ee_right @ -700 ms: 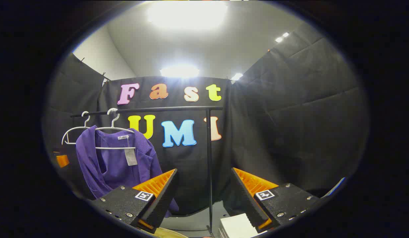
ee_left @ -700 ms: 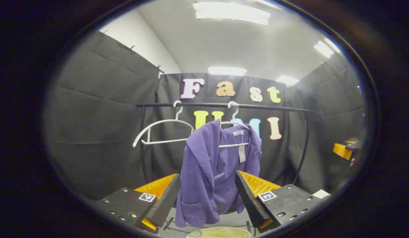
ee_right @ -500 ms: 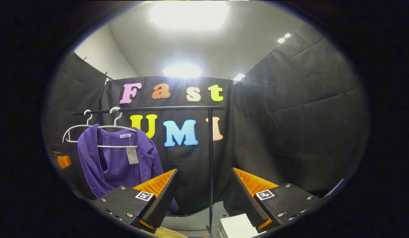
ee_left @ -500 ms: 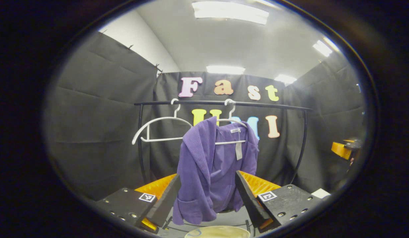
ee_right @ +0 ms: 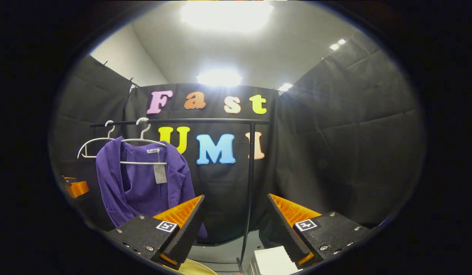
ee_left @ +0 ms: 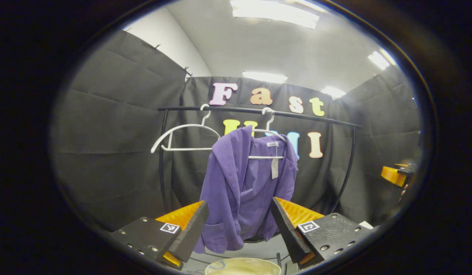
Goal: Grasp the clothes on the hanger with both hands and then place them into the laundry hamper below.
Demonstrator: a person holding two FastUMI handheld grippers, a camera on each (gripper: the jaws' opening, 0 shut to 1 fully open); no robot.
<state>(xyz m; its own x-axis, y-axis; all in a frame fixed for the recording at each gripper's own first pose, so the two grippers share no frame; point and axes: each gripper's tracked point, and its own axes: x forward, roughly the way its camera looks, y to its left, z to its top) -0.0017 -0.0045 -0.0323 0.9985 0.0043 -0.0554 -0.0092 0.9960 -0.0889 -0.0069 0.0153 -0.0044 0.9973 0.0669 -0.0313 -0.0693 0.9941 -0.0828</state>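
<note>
Behind both spread, empty grippers, a purple jacket [ee_left: 243, 191] hangs, its hem partly hidden.

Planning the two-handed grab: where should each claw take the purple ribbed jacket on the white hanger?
Probably at the shoulders of the purple ribbed jacket, one claw per side, coming from the front. It hangs open-fronted on the white wire hanger, its left shoulder bunched high. Both claws, left and right, are open and short of it.

Black rail [ee_left: 259, 111] — two hangers [ee_left: 184, 138]; purple jacket [ee_left: 243, 191]
</note>
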